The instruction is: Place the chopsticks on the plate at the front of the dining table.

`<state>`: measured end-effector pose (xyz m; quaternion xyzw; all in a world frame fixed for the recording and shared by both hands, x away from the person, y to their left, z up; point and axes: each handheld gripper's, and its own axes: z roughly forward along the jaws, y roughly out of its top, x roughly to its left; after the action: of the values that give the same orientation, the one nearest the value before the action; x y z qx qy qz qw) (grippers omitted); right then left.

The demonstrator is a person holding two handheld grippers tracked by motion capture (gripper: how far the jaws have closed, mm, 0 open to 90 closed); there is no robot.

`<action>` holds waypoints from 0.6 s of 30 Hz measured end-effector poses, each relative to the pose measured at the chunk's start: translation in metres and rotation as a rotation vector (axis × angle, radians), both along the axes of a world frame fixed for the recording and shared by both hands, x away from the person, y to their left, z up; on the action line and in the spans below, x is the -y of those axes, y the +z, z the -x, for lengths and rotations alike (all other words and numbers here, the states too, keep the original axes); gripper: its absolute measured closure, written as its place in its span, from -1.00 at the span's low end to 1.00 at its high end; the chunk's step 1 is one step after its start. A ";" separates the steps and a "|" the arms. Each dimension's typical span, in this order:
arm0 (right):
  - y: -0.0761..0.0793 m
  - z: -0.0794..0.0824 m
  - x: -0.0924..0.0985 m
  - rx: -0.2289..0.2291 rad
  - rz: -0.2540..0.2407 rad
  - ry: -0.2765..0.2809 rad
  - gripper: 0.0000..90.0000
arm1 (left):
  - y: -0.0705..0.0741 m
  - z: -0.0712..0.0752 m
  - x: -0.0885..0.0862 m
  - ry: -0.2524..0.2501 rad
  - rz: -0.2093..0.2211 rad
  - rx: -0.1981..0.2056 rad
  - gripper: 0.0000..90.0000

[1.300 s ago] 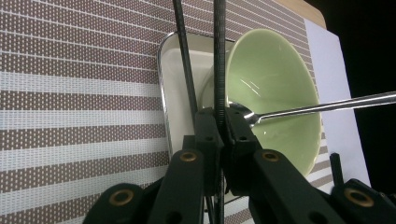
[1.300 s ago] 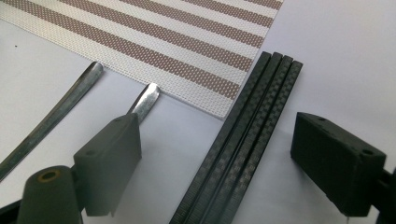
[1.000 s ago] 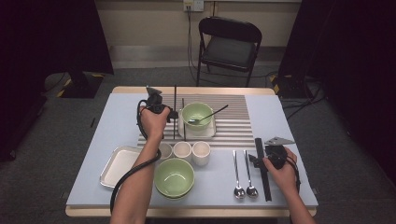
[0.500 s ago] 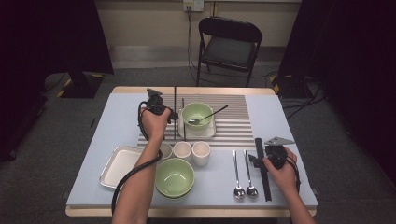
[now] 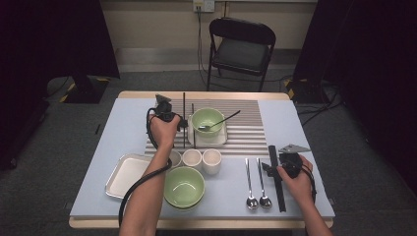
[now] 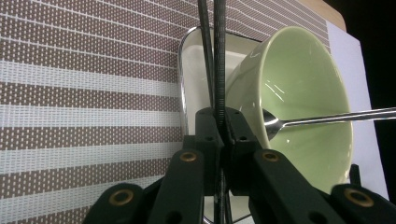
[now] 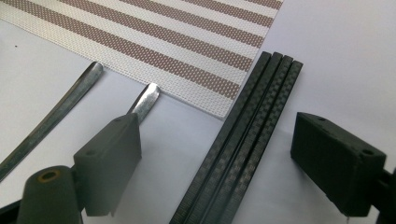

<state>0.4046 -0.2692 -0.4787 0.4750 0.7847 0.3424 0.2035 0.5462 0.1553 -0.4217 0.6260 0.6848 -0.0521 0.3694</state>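
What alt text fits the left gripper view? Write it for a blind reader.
The left gripper has its jaws shut on two thin black chopsticks above a striped placemat. Beside them, a green bowl holding a metal spoon sits on a white tray.

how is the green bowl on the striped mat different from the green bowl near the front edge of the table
The green bowl on the mat sits in a small white tray and has a spoon resting in it; the front green bowl sits directly on the table and holds nothing. The left claw, shut on black chopsticks, is beside the mat bowl; no claw is near the front one. Both are pale green and upright.
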 end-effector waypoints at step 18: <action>0.000 0.000 0.000 0.000 0.000 0.000 -0.66 | -0.005 -0.001 0.003 0.005 -0.018 -0.013 0.91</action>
<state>0.4047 -0.2693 -0.4787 0.4750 0.7847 0.3423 0.2033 0.5472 0.1519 -0.4264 0.6273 0.6892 -0.0490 0.3593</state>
